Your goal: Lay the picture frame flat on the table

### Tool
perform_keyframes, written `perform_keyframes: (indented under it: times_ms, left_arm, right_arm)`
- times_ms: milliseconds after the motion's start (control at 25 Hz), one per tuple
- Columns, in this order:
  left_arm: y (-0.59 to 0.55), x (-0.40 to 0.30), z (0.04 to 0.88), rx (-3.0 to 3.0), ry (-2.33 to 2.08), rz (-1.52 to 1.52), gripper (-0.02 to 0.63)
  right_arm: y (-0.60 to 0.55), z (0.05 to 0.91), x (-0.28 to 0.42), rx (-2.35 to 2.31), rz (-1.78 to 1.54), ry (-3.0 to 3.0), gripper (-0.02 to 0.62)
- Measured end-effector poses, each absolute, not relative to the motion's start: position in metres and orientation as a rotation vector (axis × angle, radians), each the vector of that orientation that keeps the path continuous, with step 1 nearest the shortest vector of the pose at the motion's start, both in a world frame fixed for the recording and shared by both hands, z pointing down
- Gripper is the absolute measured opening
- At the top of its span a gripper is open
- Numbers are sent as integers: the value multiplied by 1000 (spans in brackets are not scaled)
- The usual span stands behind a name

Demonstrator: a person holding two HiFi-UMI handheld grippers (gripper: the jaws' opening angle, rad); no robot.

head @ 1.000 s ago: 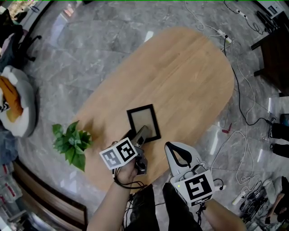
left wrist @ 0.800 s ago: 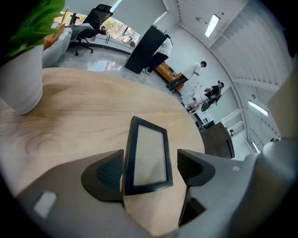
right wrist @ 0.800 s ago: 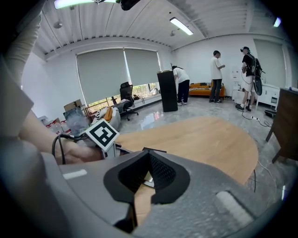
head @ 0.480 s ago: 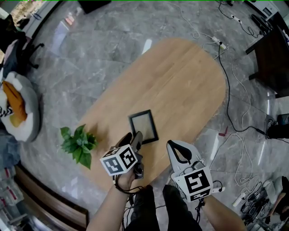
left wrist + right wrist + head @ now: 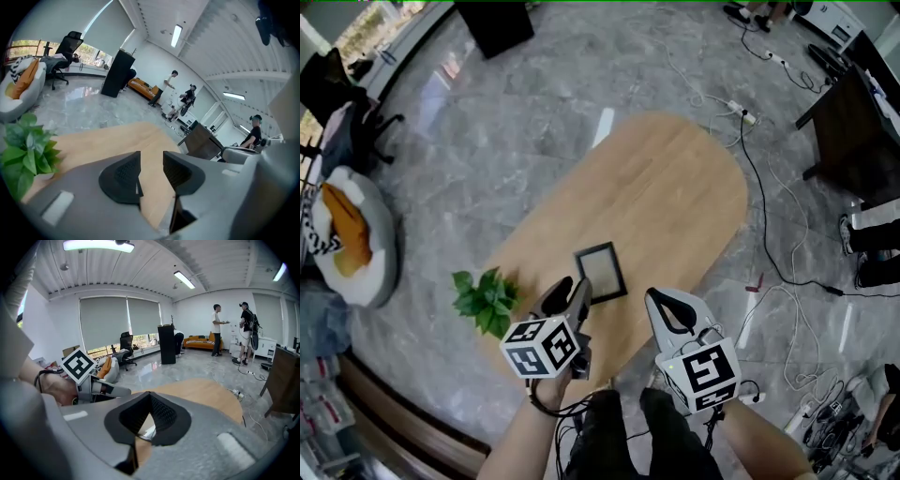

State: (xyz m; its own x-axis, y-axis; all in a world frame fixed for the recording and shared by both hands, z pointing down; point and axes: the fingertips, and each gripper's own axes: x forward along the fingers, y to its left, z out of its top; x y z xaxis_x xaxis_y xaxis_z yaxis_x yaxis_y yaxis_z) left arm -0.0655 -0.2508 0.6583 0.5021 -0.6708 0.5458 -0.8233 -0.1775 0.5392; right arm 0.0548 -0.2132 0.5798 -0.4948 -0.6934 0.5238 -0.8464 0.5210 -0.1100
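The black picture frame [image 5: 601, 273] lies flat on the oval wooden table [image 5: 675, 187], near its front end. My left gripper [image 5: 569, 296] hovers just short of the frame's near left corner, apart from it. Its jaws are closing, and in the left gripper view a narrow gap remains in the left gripper [image 5: 151, 169], with only bare tabletop behind. My right gripper [image 5: 673, 313] hangs over the table's front edge to the right of the frame. In the right gripper view the right gripper [image 5: 150, 395] shows its fingertips meeting on nothing.
A small potted green plant [image 5: 487, 298] stands at the table's left edge, close to my left gripper. Cables [image 5: 773, 225] trail over the marble floor on the right beside a dark cabinet [image 5: 848, 122]. People stand far off [image 5: 216, 329].
My left gripper has drawn back from the frame's near edge toward me and its jaws have narrowed. The frame stays flat. The head view has pulled back.
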Motion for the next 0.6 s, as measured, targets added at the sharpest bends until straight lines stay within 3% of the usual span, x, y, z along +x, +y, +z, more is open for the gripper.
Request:
perform_keyframes:
  times_ms: [120,600]
  left_arm:
    - [-248,-65,616,1993,-1241,214,130]
    - [-212,-70,456,2215,-1276,140,81]
  right_arm:
    - [-210,546,54,1285,457,-2372,2]
    - [-190,380,69,1391,227,-2466,2]
